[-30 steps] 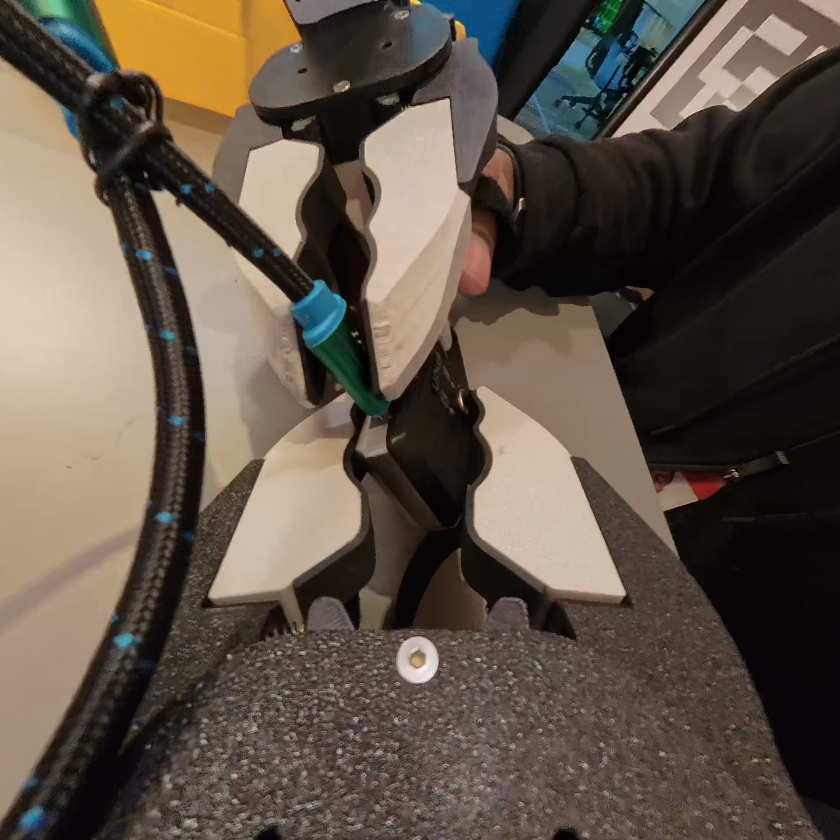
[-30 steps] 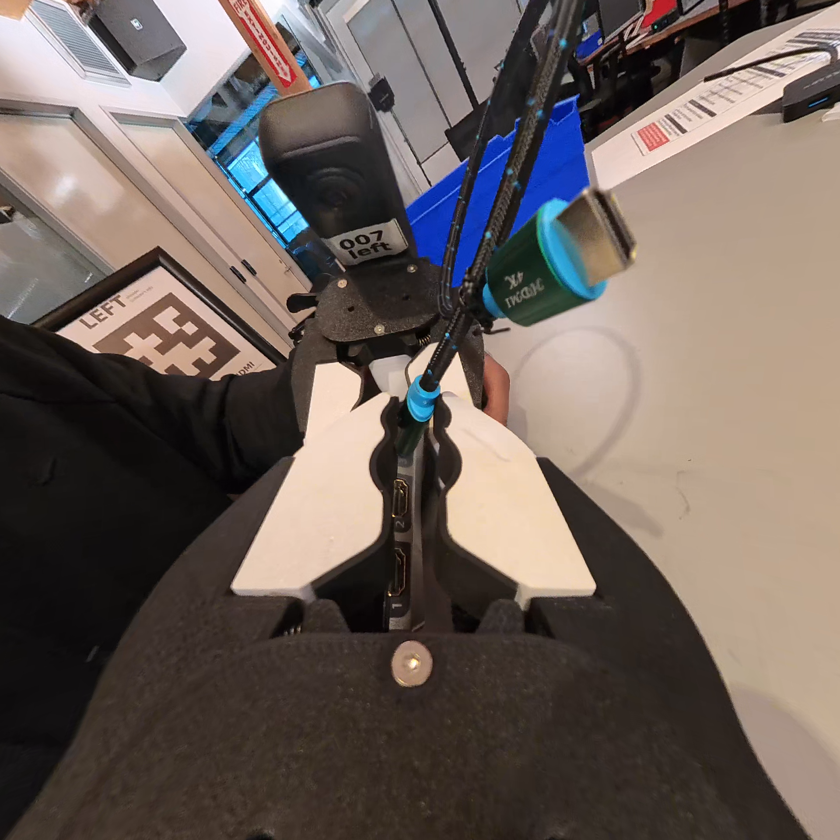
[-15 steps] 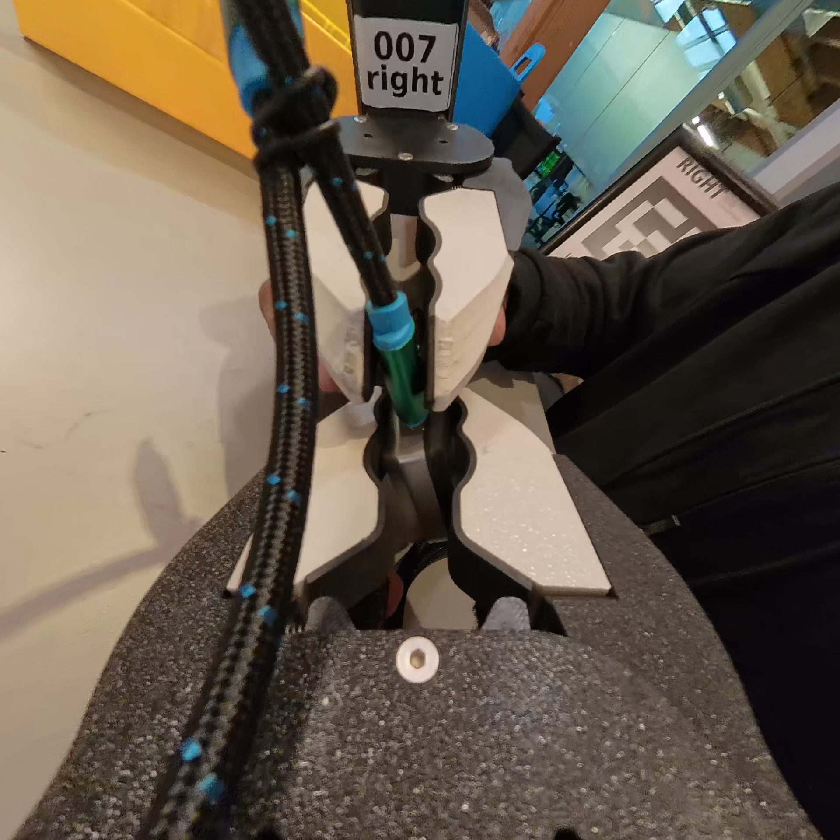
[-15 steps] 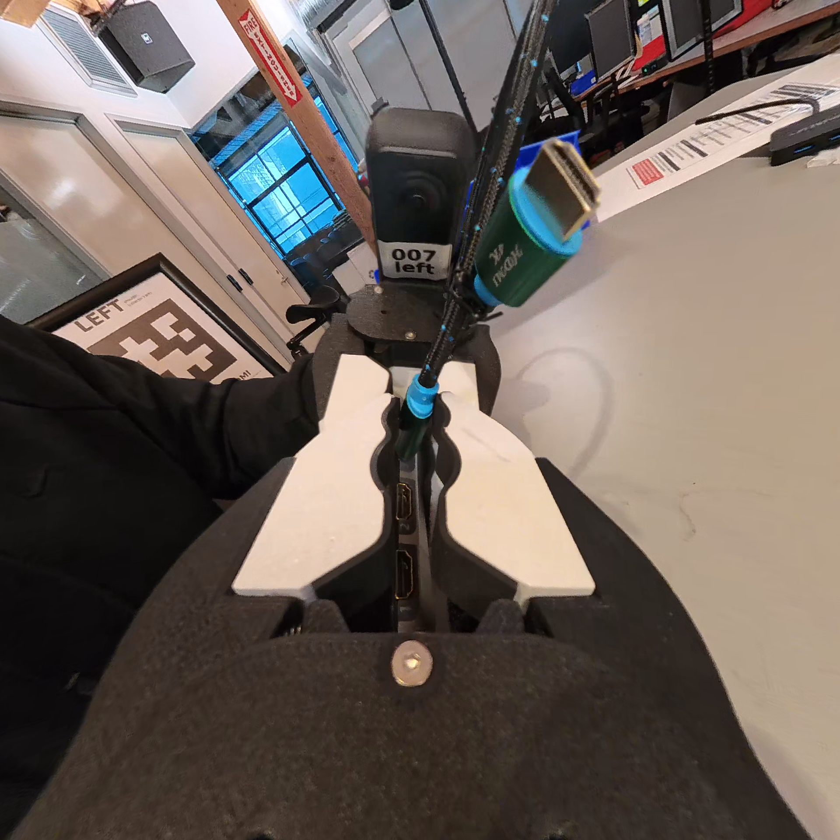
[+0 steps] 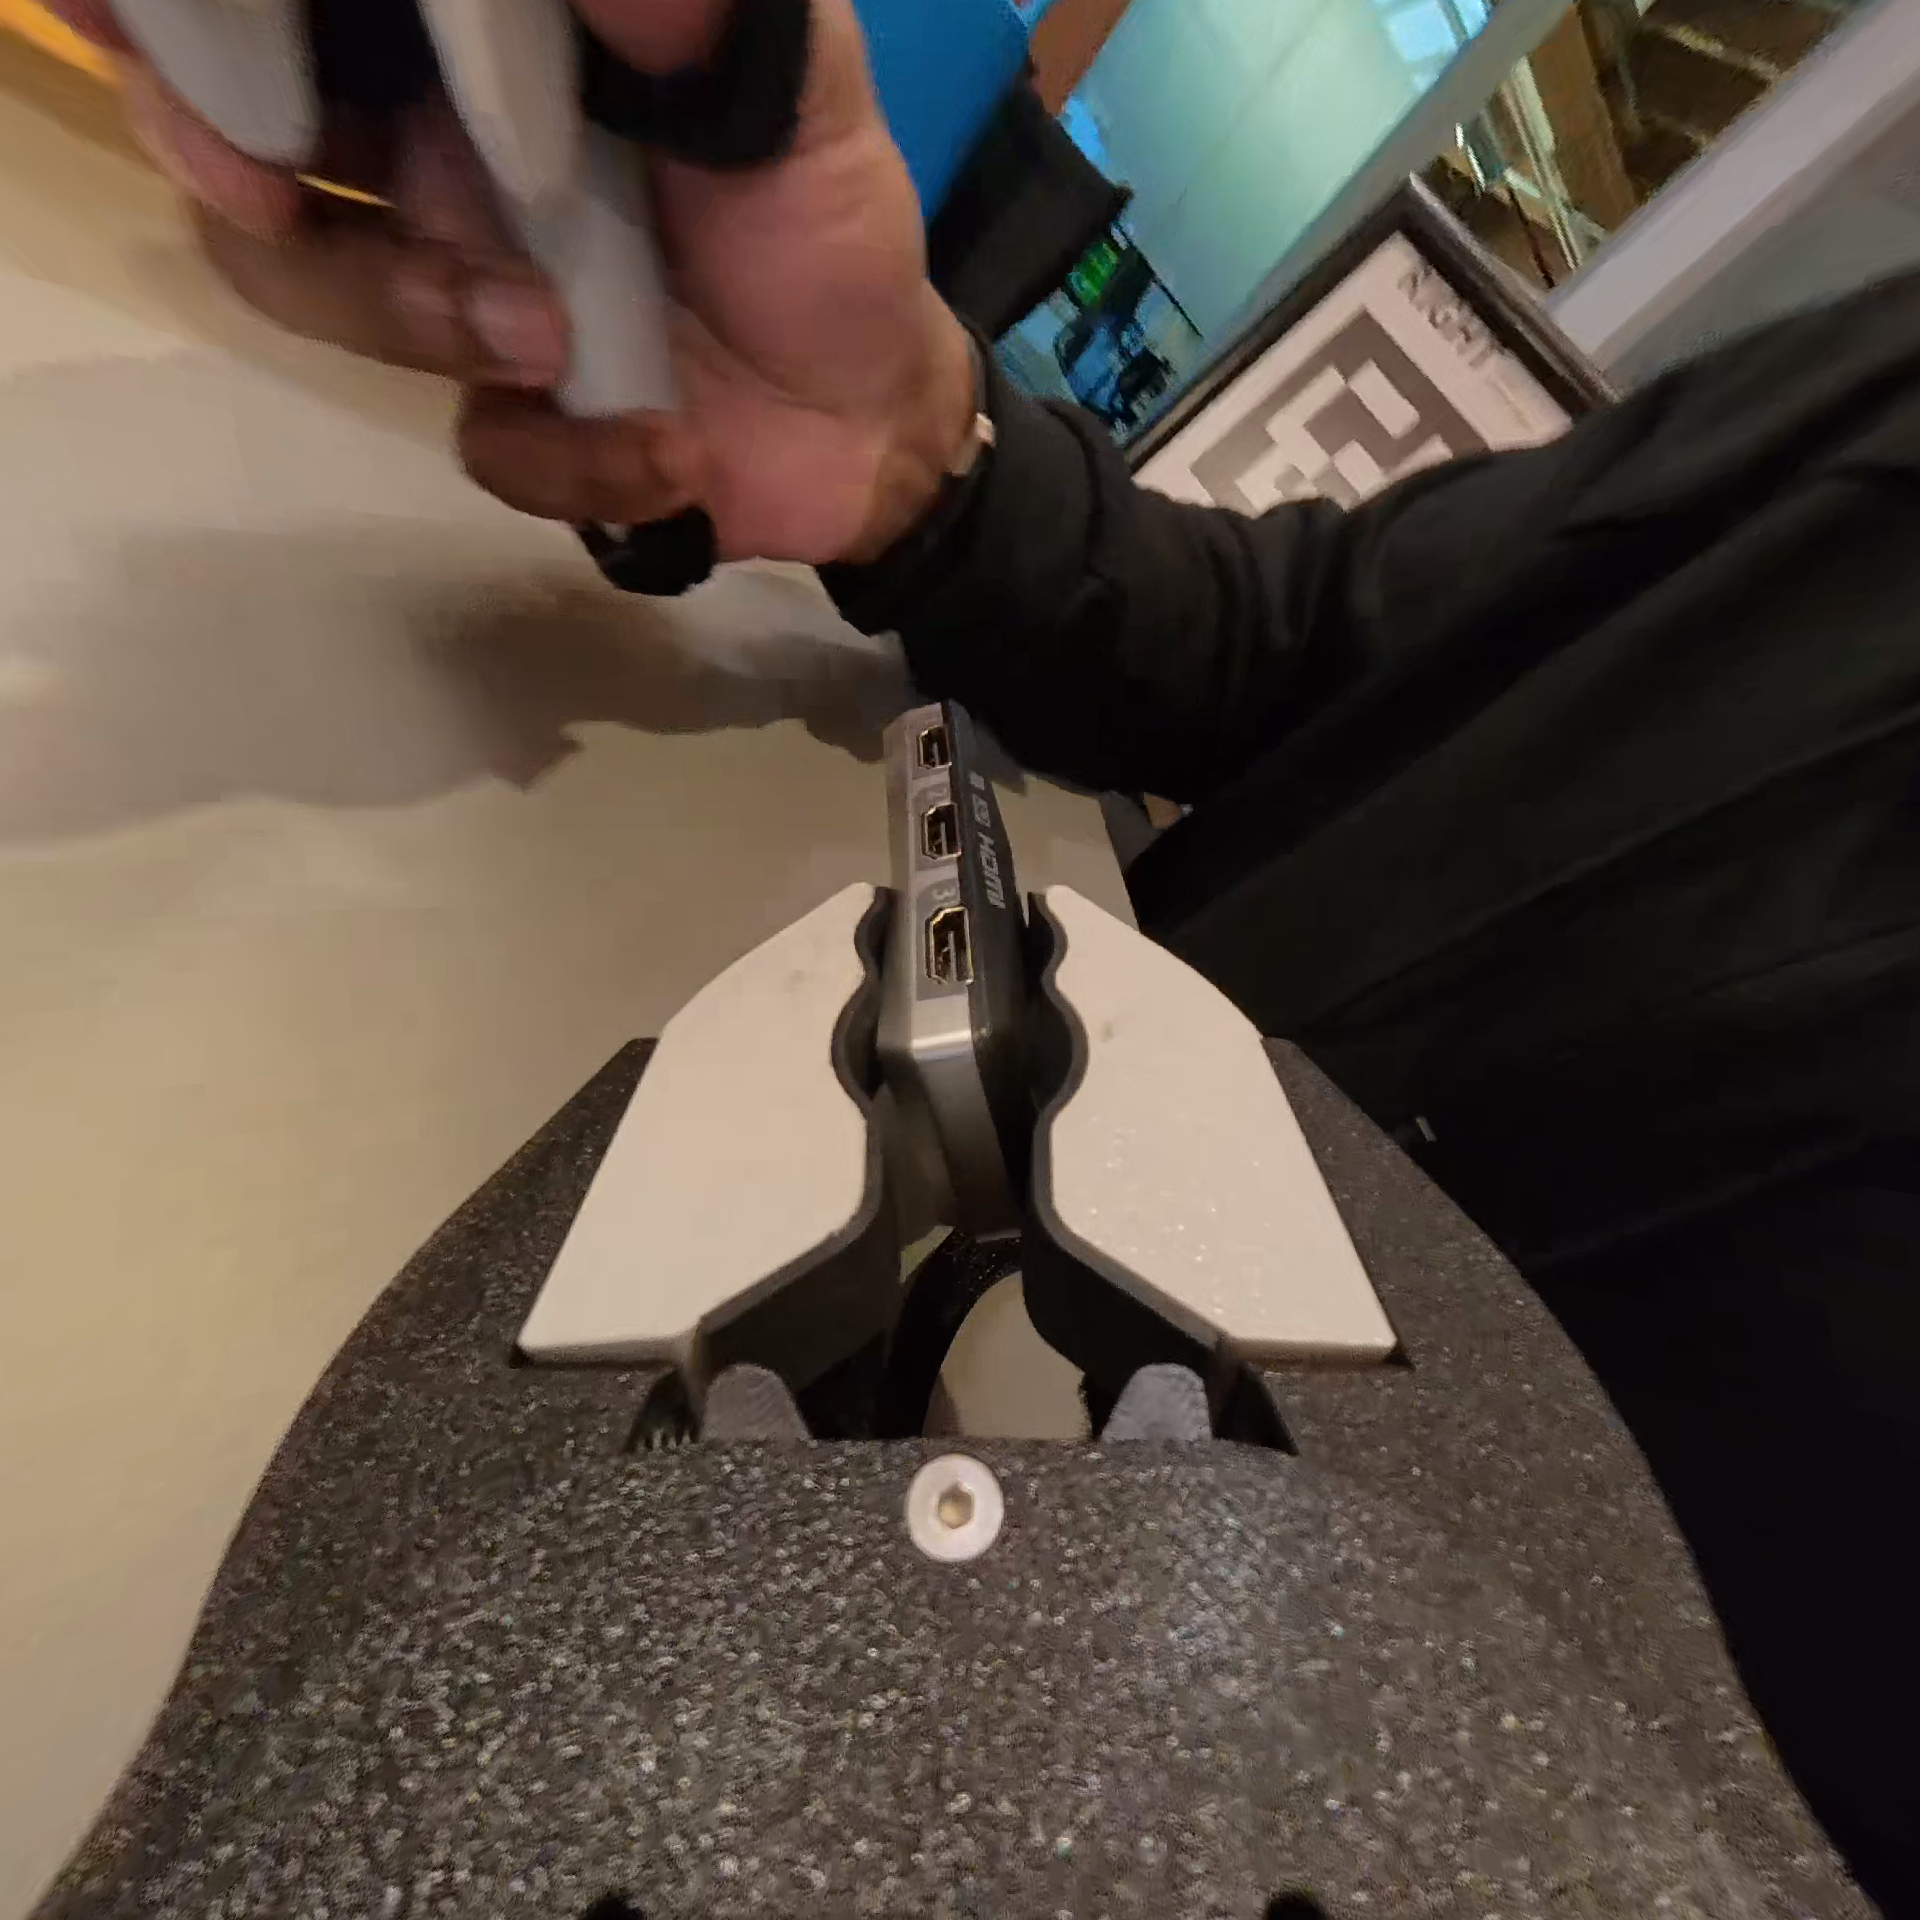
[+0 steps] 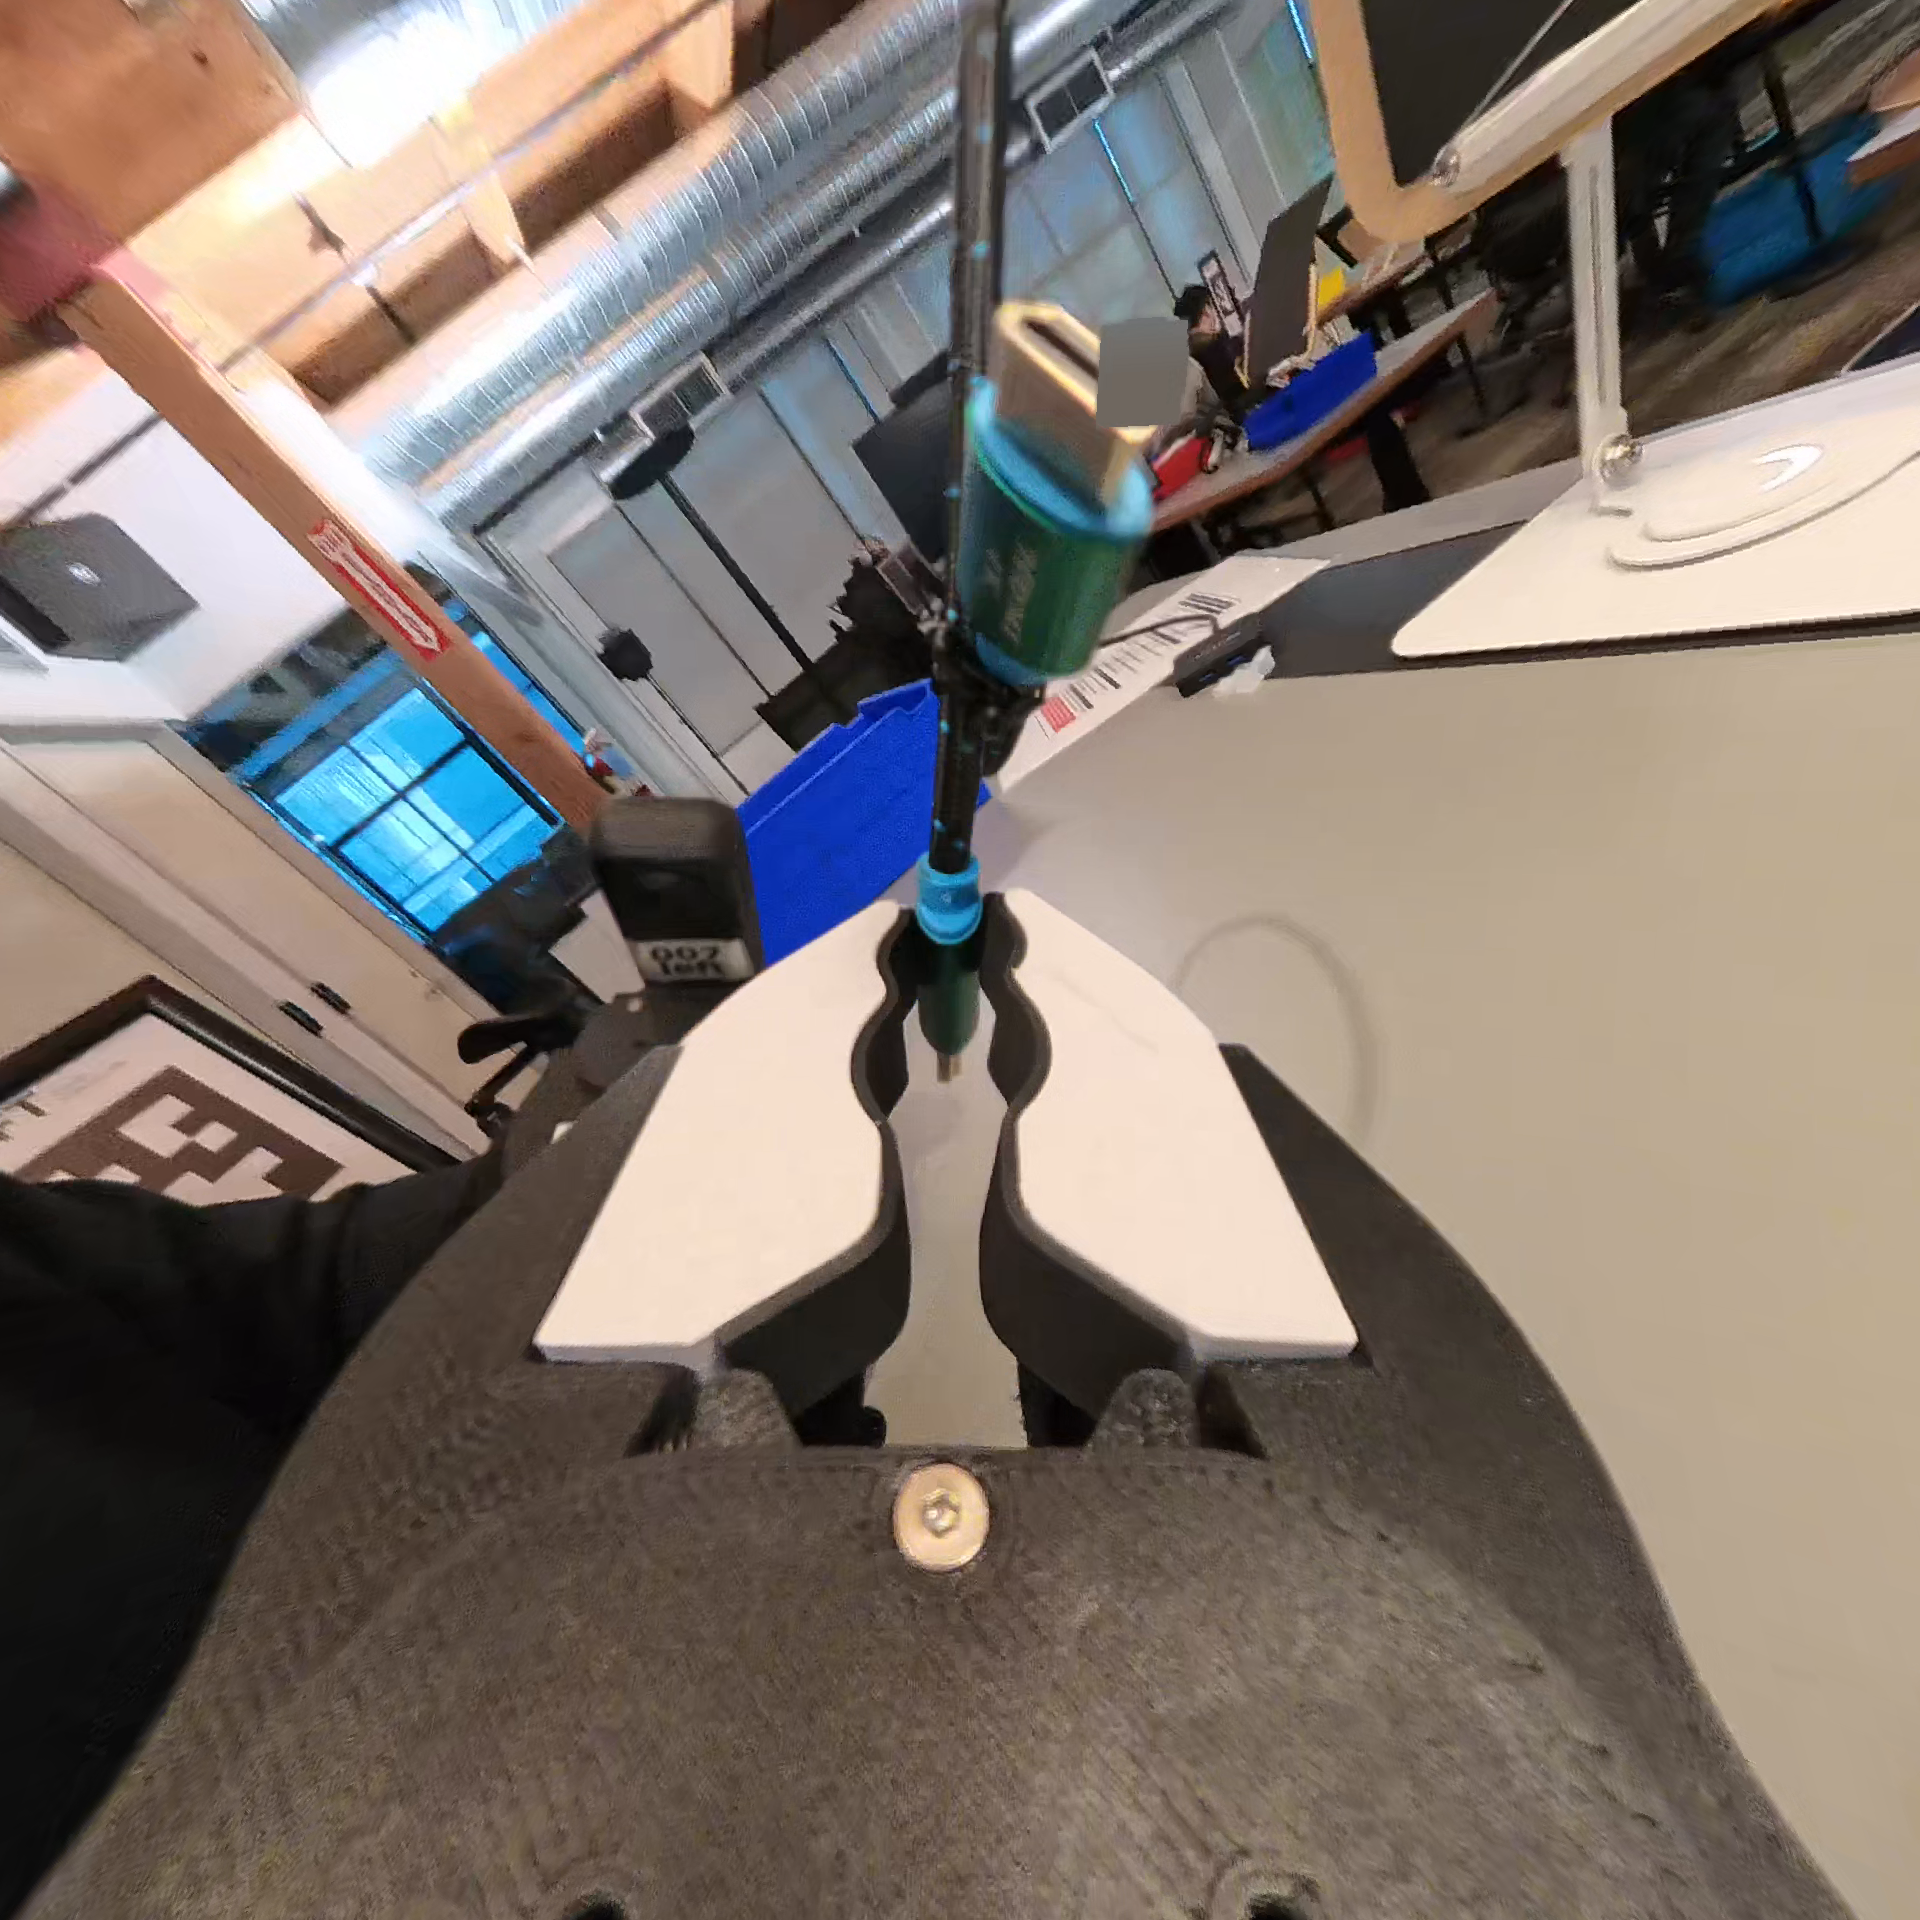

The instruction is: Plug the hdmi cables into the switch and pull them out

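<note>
A: Start at the left of the left wrist view. What is there?

B: Pale bench [image 5: 260,1039] on the left. In the upper left of the frame, a blurred hand [image 5: 727,343] grips the other tool's handle. In the middle, the left tool [image 5: 951,935] is clenched on the switch [image 5: 951,977], held edge-up, its row of ports facing the camera with nothing plugged in.

A: And the right wrist view?

B: At the middle, the right tool [image 6: 948,935] is clenched on a green plug [image 6: 948,1003] with a blue collar, its metal tip showing between the fingers [image 6: 769,1122]. The braided cable [image 6: 961,758] runs up to the top centre, where its other plug [image 6: 1049,520] dangles free. The bench [image 6: 1558,1039] fills the right.

A: What could go wrong?

B: I think the loose plug could swing and knock the switch, or the stiff cable could twist the held plug askew. A tilted tip would jam at the port rim. The switch is pinched only near one end, so a hard push might lever it out of the grip.
</note>
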Motion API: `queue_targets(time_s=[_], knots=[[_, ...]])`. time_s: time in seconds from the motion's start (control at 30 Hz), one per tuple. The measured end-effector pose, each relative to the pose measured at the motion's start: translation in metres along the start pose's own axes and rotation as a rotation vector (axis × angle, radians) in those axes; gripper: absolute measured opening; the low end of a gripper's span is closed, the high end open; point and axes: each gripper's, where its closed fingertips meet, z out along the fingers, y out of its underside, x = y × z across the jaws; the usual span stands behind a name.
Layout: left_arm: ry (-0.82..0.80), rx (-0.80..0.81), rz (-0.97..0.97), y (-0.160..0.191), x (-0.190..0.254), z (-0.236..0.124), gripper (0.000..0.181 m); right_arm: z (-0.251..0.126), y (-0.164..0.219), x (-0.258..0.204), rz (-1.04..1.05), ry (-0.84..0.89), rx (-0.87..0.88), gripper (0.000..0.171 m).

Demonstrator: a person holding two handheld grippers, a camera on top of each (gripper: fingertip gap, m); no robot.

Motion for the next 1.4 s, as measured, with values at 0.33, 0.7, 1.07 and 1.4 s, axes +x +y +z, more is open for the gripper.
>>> queue_targets(time_s=[0.33, 0.7, 1.07, 1.4], knots=[[-0.19, 0.196, -0.037, -0.023, -0.04, -0.058, 0.024, -0.013, -0.032, -0.038, -0.24, 0.111, 0.013, 0.012], [-0.218, 0.177, -0.041, -0.021, -0.043, -0.056, 0.025, -0.21, -0.1, -0.051, -0.6, 0.783, -0.044, 0.012], [-0.234, 0.169, -0.047, -0.021, -0.045, -0.055, 0.025, -0.301, -0.003, 0.017, -0.582, 1.153, -0.645, 0.013], [-0.236, 0.173, -0.037, -0.022, -0.044, -0.056, 0.025, -0.262, -0.022, -0.001, -0.603, 1.012, -0.555, 0.037]])
